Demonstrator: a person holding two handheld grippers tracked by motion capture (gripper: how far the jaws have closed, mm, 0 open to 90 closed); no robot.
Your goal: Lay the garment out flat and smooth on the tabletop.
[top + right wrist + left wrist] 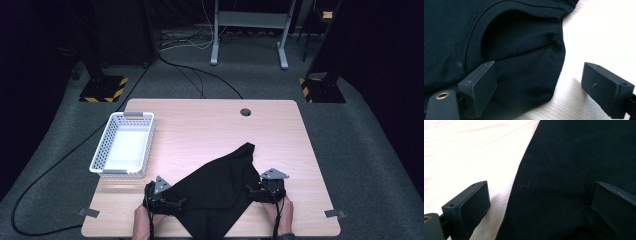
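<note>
Black T-shirt (pixel 220 187) lying crumpled on the pale wooden surface (pixel 200 125), at the near edge, well to the right of the white perforated basket (pixel 122 145) that stands toward the surface's left side. One corner of the garment points away from the person, toward the round cable hole (pixel 245 112) at the far edge of the surface.

Left claw (pixel 167 200), held in the person's left hand (pixel 145 222), rests at the shirt's left border; in the left gripper view (pixel 536 205) its jaws stand apart, one over bare wood and the other over the fabric, so that the shirt's edge runs between them without being pinched.

Right claw (pixel 260 192), held in the right hand (pixel 280 215), rests at the shirt's right border. In the right gripper view (pixel 539 87) the jaws are likewise spread wide: one sits over the cloth just beside the ribbed collar (pixel 474 42), the other over bare wood, with a rounded fold of fabric lying between them, ungripped.
</note>
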